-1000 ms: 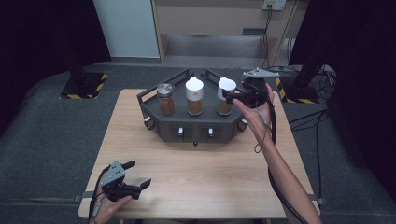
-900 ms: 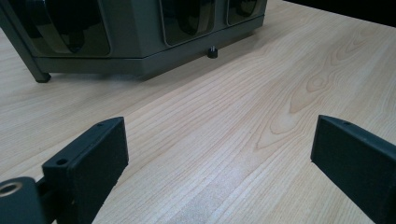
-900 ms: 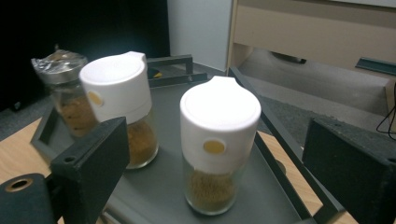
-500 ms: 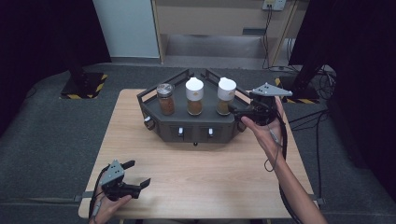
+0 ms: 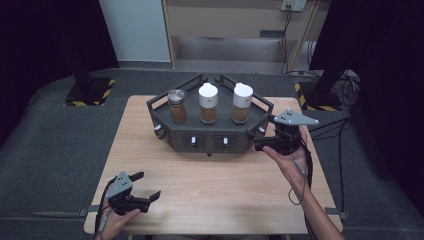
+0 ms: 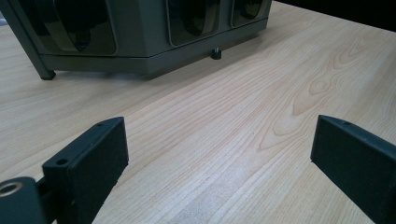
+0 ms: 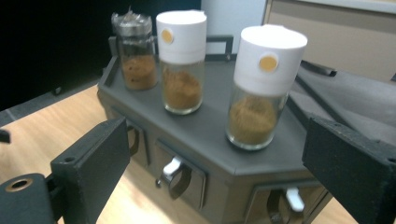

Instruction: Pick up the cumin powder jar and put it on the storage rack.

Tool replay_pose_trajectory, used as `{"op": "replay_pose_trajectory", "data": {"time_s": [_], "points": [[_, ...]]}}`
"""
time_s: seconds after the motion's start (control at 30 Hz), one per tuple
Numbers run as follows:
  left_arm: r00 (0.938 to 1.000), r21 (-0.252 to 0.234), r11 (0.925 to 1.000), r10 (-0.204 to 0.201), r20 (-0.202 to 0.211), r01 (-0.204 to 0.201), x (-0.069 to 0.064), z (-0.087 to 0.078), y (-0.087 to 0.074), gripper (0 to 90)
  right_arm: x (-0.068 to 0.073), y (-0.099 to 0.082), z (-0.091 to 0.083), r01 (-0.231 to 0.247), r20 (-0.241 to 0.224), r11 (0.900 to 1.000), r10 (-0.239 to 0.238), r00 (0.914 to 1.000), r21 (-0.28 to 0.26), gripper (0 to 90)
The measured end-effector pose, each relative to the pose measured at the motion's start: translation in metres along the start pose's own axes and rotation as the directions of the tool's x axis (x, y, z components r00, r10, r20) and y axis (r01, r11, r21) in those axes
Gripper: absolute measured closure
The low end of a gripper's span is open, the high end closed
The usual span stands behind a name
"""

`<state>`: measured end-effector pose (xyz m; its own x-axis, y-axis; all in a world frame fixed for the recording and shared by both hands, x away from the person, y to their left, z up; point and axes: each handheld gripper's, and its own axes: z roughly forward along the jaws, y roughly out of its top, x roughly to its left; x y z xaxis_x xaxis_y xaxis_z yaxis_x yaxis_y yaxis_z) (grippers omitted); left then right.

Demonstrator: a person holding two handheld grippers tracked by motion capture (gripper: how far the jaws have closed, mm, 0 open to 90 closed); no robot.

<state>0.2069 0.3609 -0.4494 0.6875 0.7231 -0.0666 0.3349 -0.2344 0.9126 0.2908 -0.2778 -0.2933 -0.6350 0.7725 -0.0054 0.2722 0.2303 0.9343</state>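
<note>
In the left gripper view the top frame edge cuts off the dark rack [image 6: 140,32]; its drawer openings show no detail.

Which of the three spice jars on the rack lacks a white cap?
The leftmost jar in the high view: its top is silvery metal, while the middle jar and right jar carry tall white caps.
</note>
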Motion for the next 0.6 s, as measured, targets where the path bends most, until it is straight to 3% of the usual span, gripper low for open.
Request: {"op": "replay_pose_trajectory", "data": {"time_s": [0.27, 0.6], "points": [[1.0, -0.003, 1.0, 0.0, 0.002, 0.0, 0.0, 0.0, 0.0, 3.0, -0.003, -0.034, -0.012, -0.015, -0.006, 0.9999, 0.015, 0.9999, 0.004, 7.7], [1.0, -0.006, 1.0, -0.002, 0.004, 0.002, 0.0, -0.001, -0.001, 2.9, -0.005, -0.066, -0.032, 0.007, -0.031, 0.9999, -0.007, 0.9995, 0.014, 7.7]]}}
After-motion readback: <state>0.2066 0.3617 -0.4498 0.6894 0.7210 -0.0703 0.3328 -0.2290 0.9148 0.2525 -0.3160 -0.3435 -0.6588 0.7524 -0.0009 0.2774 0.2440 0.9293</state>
